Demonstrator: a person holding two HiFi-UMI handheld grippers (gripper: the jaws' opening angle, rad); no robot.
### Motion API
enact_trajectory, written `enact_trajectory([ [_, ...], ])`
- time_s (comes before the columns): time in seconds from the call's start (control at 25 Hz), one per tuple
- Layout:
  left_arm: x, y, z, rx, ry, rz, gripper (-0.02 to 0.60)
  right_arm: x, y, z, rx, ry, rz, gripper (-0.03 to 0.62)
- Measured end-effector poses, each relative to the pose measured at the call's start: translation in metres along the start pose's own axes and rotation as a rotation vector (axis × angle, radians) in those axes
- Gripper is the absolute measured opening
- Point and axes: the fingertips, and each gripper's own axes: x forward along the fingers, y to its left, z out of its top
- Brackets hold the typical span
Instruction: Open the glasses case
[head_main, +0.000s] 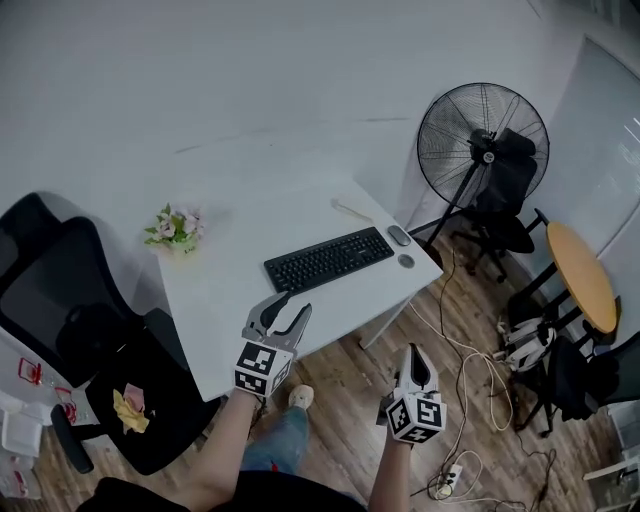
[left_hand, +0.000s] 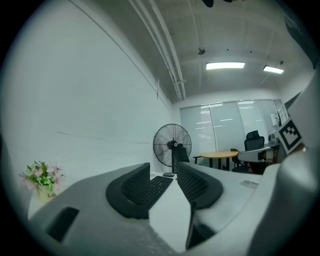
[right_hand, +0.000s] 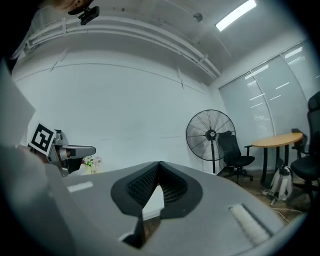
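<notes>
No glasses case is clearly recognisable. A small grey oval object (head_main: 399, 235) lies at the right end of the black keyboard (head_main: 329, 258) on the white desk (head_main: 225, 300); I cannot tell whether it is a case or a mouse. My left gripper (head_main: 296, 302) hovers over the desk's front part, just short of the keyboard (left_hand: 155, 186), open with nothing between its jaws (left_hand: 163, 170). My right gripper (head_main: 415, 352) hangs off the desk's front right, over the wooden floor. It is shut (right_hand: 159, 164), tips touching, holding nothing.
A small pot of flowers (head_main: 176, 228) stands at the desk's left, a round grey disc (head_main: 405, 261) and a pale strip (head_main: 350, 209) near its right end. A black office chair (head_main: 70, 320) is at left; a standing fan (head_main: 483, 145), a round wooden table (head_main: 580, 277) and floor cables (head_main: 470, 380) are at right.
</notes>
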Motion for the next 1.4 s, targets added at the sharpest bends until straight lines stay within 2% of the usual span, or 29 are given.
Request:
enact_trajectory([
  [0.36, 0.138, 0.069, 0.007, -0.033, 0.014, -0.02, 0.161, 0.162, -0.029, 0.015, -0.009, 0.035, 0.017, 0.014],
  [0.6, 0.212, 0.083, 0.01, -0.033, 0.029, -0.074, 0.161, 0.247, -0.044, 0.019, -0.003, 0.063, 0.022, 0.014],
  [0.8, 0.241, 0.094, 0.006, -0.019, 0.032, -0.082, 0.161, 0.296, -0.045, 0.021, -0.036, 0.109, 0.042, 0.014],
  [0.92, 0.249, 0.098, -0.003, -0.042, 0.044, -0.088, 0.161, 0.314, -0.043, 0.022, -0.047, 0.127, 0.053, 0.014],
  [1.24, 0.262, 0.104, -0.016, -0.08, 0.075, -0.081, 0.161, 0.339, -0.043, 0.019, -0.076, 0.163, 0.086, 0.014],
  [1.4, 0.275, 0.099, -0.012, -0.058, 0.069, -0.085, 0.161, 0.342, -0.051, 0.019, -0.076, 0.161, 0.088, 0.014],
])
